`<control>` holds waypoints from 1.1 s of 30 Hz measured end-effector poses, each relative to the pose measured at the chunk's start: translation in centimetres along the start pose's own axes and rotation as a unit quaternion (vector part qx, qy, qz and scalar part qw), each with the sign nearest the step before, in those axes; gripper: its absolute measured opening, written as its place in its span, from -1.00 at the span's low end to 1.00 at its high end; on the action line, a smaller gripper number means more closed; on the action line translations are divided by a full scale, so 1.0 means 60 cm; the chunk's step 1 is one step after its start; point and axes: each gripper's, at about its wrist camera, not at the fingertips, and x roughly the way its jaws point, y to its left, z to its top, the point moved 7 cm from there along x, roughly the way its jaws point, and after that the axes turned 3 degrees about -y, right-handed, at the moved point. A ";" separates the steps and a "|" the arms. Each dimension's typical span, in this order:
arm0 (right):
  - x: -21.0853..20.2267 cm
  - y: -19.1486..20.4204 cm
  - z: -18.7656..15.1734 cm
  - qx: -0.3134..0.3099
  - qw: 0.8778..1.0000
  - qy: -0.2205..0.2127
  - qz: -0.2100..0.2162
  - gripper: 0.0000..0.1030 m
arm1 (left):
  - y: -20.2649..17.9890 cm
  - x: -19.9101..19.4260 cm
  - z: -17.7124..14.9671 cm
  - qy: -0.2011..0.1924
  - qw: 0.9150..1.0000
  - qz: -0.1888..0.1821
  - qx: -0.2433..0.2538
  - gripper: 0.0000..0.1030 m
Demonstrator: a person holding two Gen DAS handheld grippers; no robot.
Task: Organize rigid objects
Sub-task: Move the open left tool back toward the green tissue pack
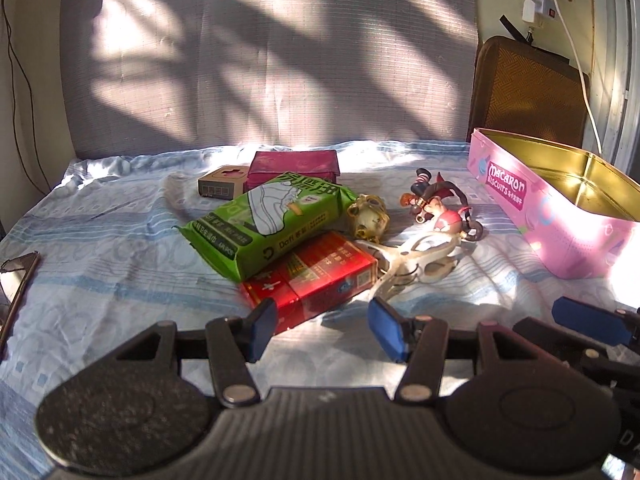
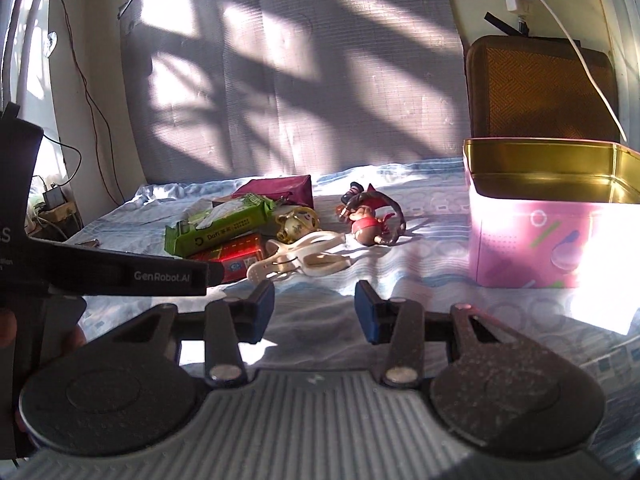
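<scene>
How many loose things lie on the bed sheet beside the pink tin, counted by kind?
Boxes: 3 (red box, dark red box, small grey box)
Soft packs: 1 (green pack)
Figurines: 2 (red figure, golden figure)
Clips: 1 (white clip)
Total: 7

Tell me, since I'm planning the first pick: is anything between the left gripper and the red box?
Nothing visible. The left gripper is open with bare sheet up to the red box; the green pack only lies on the box's far end.
</scene>
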 end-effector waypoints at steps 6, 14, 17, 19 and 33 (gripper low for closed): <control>0.010 -0.012 -0.012 0.015 1.000 0.013 0.001 -0.08 | 0.006 0.010 -0.009 0.000 1.000 0.014 0.008 0.04; 0.005 -0.014 -0.015 0.021 1.000 0.009 0.017 -0.06 | 0.029 -0.013 -0.018 -0.037 0.999 0.012 0.015 0.06; 0.009 -0.007 -0.015 0.011 1.000 0.018 0.022 -0.06 | 0.072 -0.027 -0.022 -0.050 0.999 0.022 -0.004 0.06; 0.017 0.003 -0.014 -0.003 0.999 0.026 0.033 -0.06 | 0.103 -0.036 -0.022 -0.061 0.997 0.036 -0.021 0.06; 0.209 0.045 0.118 0.046 0.994 0.053 0.086 -0.06 | 0.171 0.010 0.059 -0.057 0.988 -0.015 -0.143 0.48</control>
